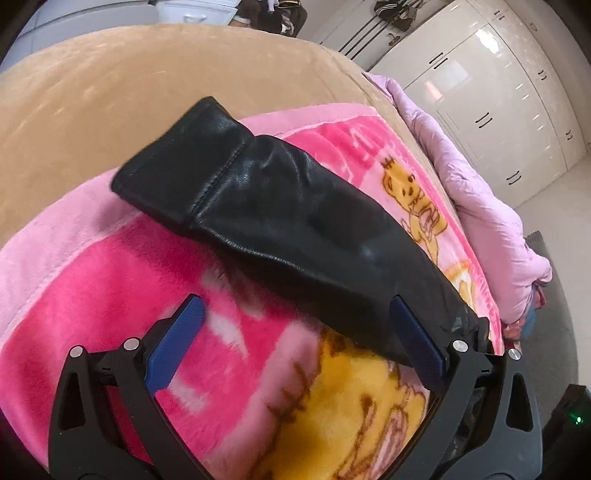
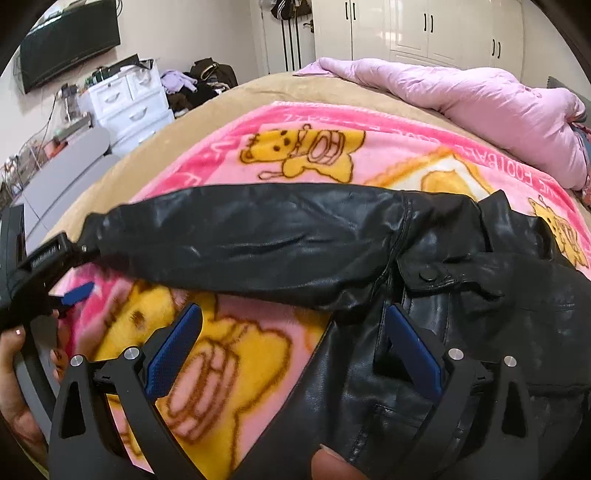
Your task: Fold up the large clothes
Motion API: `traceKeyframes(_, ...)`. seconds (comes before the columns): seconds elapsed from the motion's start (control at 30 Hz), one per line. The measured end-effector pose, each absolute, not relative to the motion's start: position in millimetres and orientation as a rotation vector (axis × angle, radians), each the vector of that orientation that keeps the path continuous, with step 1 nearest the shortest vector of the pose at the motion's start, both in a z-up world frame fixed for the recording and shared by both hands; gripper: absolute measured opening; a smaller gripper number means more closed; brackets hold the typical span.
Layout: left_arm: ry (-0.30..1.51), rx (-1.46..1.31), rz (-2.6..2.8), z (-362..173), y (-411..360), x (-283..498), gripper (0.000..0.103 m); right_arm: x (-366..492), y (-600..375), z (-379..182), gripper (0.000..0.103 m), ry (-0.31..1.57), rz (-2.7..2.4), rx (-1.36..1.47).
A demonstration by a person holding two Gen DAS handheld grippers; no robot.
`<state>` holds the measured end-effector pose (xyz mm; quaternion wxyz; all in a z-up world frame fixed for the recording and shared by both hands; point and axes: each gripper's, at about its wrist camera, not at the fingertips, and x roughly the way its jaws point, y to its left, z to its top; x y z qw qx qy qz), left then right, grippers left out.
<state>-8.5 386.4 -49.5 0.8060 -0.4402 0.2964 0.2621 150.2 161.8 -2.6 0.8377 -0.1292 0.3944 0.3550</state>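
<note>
A black leather jacket (image 2: 461,295) lies on a pink cartoon-bear blanket (image 2: 325,155) on the bed. Its sleeve (image 1: 266,206) stretches out to the left across the blanket, cuff at the far end. My left gripper (image 1: 295,317) is open, its jaws wide apart above the blanket, with the sleeve crossing near its right finger (image 1: 417,343). It also shows at the left edge of the right wrist view (image 2: 48,273), by the sleeve's cuff. My right gripper (image 2: 293,325) is open over the jacket's side edge, its right finger (image 2: 413,350) on the leather.
A tan sheet (image 1: 110,103) covers the bed beyond the blanket. A lilac quilt (image 2: 480,99) is bunched along the far right edge. White wardrobes (image 2: 424,29) stand behind, and white drawers (image 2: 125,103) and a wall TV (image 2: 70,40) are at the left.
</note>
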Motion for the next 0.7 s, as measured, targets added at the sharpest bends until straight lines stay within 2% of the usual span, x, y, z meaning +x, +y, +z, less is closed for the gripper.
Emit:
traceKeyframes(0.2, 0.588, -0.978, 0.612, -54.7, 396.4, -2.3, 0.094, 159.7, 154.1, -16.6, 0.099, 0.862, 0.725, -0.277)
traceKeyframes(0.37, 0.433, -1.047, 0.694, -60.7, 408.6, -3.9, 0.091, 179.0, 138.1, -17.5, 0.098, 0.855, 0.671, -0.26)
traceKeyframes(0.43, 0.409, -1.042, 0.701, -56.8, 412.8, -2.0, 0.058, 189.5, 125.7, -12.2, 0.097, 0.829, 0.649, -0.223)
traceKeyframes(0.47, 0.398, -1.046, 0.702, -55.7, 415.7, -2.5, 0.028, 196.4, 118.5, -9.2, 0.088, 0.82, 0.641, -0.199)
traceKeyframes(0.5, 0.374, -1.064, 0.687, -56.3, 419.9, -5.1, 0.017, 203.1, 112.0, -6.5, 0.063, 0.809, 0.632, -0.177)
traceKeyframes(0.53, 0.351, -1.078, 0.669, -56.5, 421.9, -7.5, 0.014, 212.9, 104.5, -3.6, 0.052, 0.804, 0.606, -0.162)
traceKeyframes(0.6, 0.322, -1.072, 0.651, -51.0, 419.9, -11.9, 0.006, 229.6, 95.9, -0.8, 0.02, 0.809, 0.572, -0.135)
traceKeyframes(0.7, 0.253, -1.037, 0.582, -30.3, 411.9, -16.7, 0.001, 253.5, 90.6, 1.4, 0.01, 0.826, 0.55, -0.112)
